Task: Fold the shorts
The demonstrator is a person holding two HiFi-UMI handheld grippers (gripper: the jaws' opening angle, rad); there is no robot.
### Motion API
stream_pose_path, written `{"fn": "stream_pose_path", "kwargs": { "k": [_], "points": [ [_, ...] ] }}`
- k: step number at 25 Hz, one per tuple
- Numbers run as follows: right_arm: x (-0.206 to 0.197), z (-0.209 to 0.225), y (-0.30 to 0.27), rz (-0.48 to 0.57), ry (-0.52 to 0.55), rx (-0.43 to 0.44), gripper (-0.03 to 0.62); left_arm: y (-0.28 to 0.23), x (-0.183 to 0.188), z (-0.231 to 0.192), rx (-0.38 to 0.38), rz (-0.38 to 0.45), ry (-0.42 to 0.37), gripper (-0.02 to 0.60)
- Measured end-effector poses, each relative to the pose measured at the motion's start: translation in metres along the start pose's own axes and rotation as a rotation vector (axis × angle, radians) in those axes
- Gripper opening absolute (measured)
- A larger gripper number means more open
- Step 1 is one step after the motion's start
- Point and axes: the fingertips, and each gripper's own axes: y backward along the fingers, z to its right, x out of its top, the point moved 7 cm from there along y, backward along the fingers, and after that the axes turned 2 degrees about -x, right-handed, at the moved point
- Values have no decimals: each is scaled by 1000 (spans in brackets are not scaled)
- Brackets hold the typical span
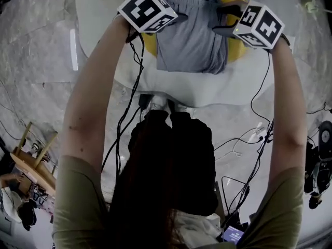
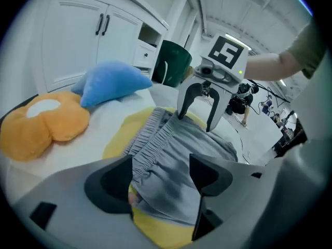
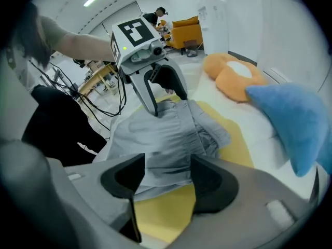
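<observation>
**A:** quick q, where are the shorts rn?

**B:** grey shorts (image 1: 192,40) lie spread on a yellow pad (image 1: 236,50). The pad sits on a white surface (image 1: 207,92), bed or worktop, can't tell tbh. Waistband (image 2: 155,131) end points away from the person. The hem end reaches past the pad's near edge onto the white.

**A:** ok and the tools? grabbing anything?

**B:** nope. Left tool (image 1: 172,5) is at the shorts' far-left corner and right tool (image 1: 224,18) at the far-right one, facing each other across the fabric. Both have jaws apart. In the left gripper view the waistband edge runs btwn the jaws, but the pads stand wide of it, no pinch. Same in the right gripper view: the shorts' side edge lies btwn the jaws w/ space either side, nothing clamped. Each view also shows the other tool w/ its tips down at the cloth.

**A:** other stuff around?

**B:** orange pillow (image 2: 41,126) and blue pillow (image 2: 111,84) sit on the white surface beyond the pad, touching each other. White cabinets (image 2: 88,40) are behind them. Cables (image 1: 244,149) lie on the floor (image 1: 31,61) by the person's legs.
</observation>
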Motion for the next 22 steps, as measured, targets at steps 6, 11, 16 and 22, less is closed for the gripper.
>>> {"fn": "stream_pose_path", "kwargs": {
  "k": [6, 11, 16, 22],
  "points": [
    [-1, 10, -3, 13, -30, -19, 265, -8, 1, -11, 35, 16, 54, 330],
    [1, -46, 26, 153, 23, -143, 265, 33, -19, 34, 91, 68, 23, 330],
    [-47, -137, 2, -1, 179, -35, 265, 16, -80, 126, -34, -82, -150, 330],
    [-103, -157, -38, -191, 200, 22, 265, -10, -127, 140, -31, -153, -91, 336]
  ]
}}
